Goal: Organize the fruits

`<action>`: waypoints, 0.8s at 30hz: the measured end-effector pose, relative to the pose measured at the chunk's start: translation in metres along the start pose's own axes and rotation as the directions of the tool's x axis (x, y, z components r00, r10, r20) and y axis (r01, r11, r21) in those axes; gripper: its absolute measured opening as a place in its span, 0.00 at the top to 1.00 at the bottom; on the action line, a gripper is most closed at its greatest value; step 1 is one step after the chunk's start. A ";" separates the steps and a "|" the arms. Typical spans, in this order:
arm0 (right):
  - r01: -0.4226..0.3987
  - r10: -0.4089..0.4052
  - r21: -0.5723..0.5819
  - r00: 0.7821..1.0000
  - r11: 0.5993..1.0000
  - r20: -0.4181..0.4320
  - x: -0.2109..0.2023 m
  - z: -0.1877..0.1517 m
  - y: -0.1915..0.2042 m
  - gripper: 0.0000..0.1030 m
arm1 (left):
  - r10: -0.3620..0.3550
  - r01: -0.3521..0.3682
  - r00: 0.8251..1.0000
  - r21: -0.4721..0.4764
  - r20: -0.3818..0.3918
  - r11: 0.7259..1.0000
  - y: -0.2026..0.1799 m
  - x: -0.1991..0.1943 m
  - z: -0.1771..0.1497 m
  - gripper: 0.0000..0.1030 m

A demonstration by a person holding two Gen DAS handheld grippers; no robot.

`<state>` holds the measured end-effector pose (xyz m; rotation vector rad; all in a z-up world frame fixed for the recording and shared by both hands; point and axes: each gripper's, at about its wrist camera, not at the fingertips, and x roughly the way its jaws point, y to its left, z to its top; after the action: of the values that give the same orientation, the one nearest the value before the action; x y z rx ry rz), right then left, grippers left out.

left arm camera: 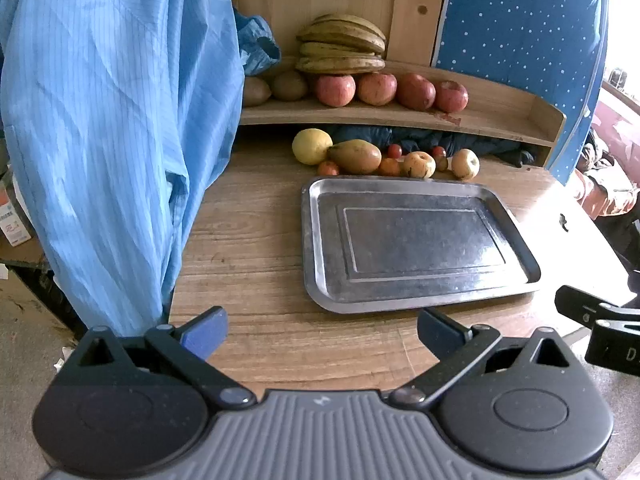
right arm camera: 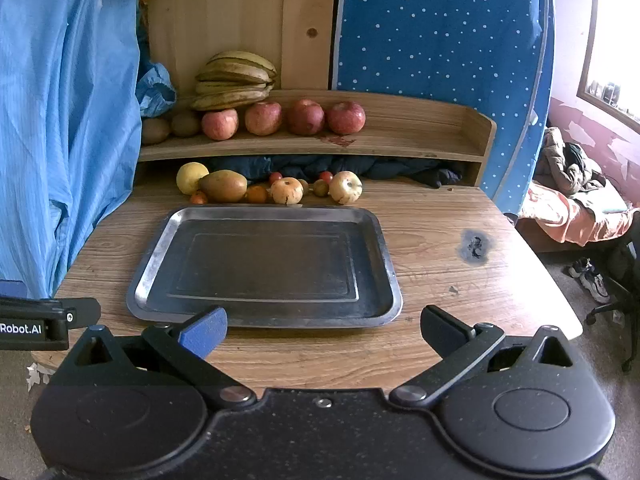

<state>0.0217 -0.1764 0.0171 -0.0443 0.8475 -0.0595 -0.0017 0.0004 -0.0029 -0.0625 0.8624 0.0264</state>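
Above the table edge, both claws [left arm camera: 322, 330] [right arm camera: 324, 330] gape wide, empty.

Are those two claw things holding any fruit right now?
No. The left gripper and right gripper are both open and empty; the tray is bare too.

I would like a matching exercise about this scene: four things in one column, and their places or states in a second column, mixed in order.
Things:
1. bunch of brown-spotted yellow bananas
2. rectangular metal tray
3. round yellow lemon
4. blue striped cloth

Places or states:
A. empty, lying flat on the wooden table
B. hanging at the left side
C. on the wooden shelf, above the red apples
D. on the table, left end of the fruit row

Pairs: 1-C, 2-A, 3-D, 4-B
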 end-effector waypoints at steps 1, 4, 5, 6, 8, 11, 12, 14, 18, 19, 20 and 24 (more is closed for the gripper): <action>0.000 0.000 -0.001 1.000 1.000 0.000 0.001 0.000 0.001 0.00 | 0.000 0.000 1.000 0.001 0.000 1.000 0.000 0.000 0.000 0.00; -0.001 0.001 0.001 1.000 1.000 0.001 -0.002 -0.001 -0.003 0.00 | 0.000 0.000 1.000 0.002 -0.001 1.000 0.000 0.000 0.000 0.00; 0.000 0.000 0.001 1.000 1.000 0.001 -0.003 -0.001 -0.006 0.00 | 0.001 -0.001 1.000 0.001 -0.001 1.000 0.000 0.000 -0.001 0.00; 0.000 0.000 0.001 1.000 1.000 0.001 -0.003 -0.001 -0.006 0.00 | 0.000 0.000 1.000 0.001 -0.001 1.000 0.000 0.000 -0.001 0.00; 0.000 0.000 0.001 1.000 1.000 0.002 -0.003 -0.001 -0.006 0.00 | 0.001 -0.001 1.000 0.001 -0.002 1.000 -0.001 0.000 0.000 0.00; 0.000 0.000 0.002 1.000 1.000 0.002 -0.003 -0.001 -0.006 0.00 | 0.002 -0.002 1.000 0.001 -0.002 1.000 -0.001 0.000 0.000 0.00; 0.000 0.000 0.002 1.000 1.000 0.002 -0.003 -0.001 -0.005 0.00 | 0.001 -0.001 1.000 0.002 -0.002 1.000 -0.001 0.000 0.000 0.00; 0.000 0.000 0.001 1.000 1.000 0.003 -0.004 -0.001 -0.006 0.00 | 0.001 -0.001 1.000 0.001 -0.003 1.000 -0.001 0.000 0.000 0.00; 0.000 0.000 0.001 1.000 1.000 0.002 -0.004 0.000 -0.006 0.00 | 0.001 -0.001 1.000 0.002 -0.001 1.000 -0.002 0.002 -0.008 0.00; 0.000 0.000 0.001 1.000 1.000 0.002 -0.004 0.000 -0.007 0.00 | 0.001 -0.001 1.000 0.001 -0.001 1.000 -0.002 0.001 -0.007 0.00; 0.000 0.000 0.001 1.000 1.000 0.003 -0.004 -0.001 -0.006 0.00 | 0.002 -0.002 1.000 0.002 -0.001 1.000 -0.002 0.001 -0.008 0.00; 0.000 0.000 0.002 1.000 1.000 0.003 -0.004 -0.001 -0.006 0.00 | 0.002 -0.002 1.000 0.001 -0.002 1.000 -0.002 0.001 -0.007 0.00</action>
<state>0.0182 -0.1819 0.0198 -0.0427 0.8448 -0.0599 -0.0063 -0.0021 -0.0086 -0.0608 0.8646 0.0278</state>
